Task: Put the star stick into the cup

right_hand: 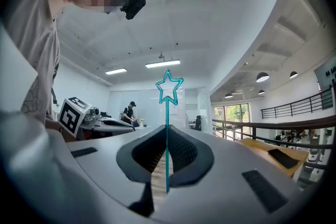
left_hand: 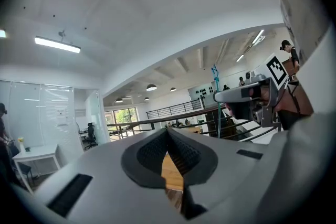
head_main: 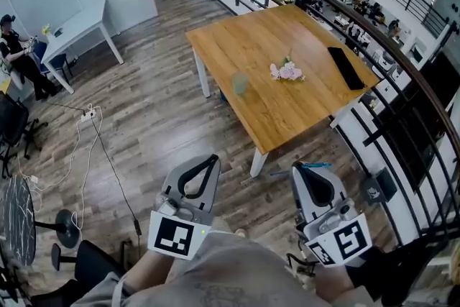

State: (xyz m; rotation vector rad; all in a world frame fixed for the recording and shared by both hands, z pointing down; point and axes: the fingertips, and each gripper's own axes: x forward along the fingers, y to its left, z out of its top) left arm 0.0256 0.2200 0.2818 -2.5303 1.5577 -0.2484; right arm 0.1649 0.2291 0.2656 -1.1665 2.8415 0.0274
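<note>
A teal stick topped with an outlined star [right_hand: 168, 89] stands upright between the pads of my right gripper [right_hand: 167, 129], which is shut on its shaft. In the head view only a short teal piece of the star stick [head_main: 317, 165] shows at the right gripper [head_main: 299, 169], low and near the person's body. The translucent greenish cup [head_main: 239, 83] stands upright near the left edge of the wooden table [head_main: 269, 36], far ahead of both grippers. My left gripper [head_main: 215, 159] is shut with nothing in it, its tips [left_hand: 168, 131] meeting.
Pink flowers [head_main: 287, 71] and a flat black slab [head_main: 346, 67] lie on the table right of the cup. A black railing [head_main: 402, 57] curves along the right side. Cables [head_main: 86, 147] trail over the wood floor at left. A seated person [head_main: 18, 57] is at the far left.
</note>
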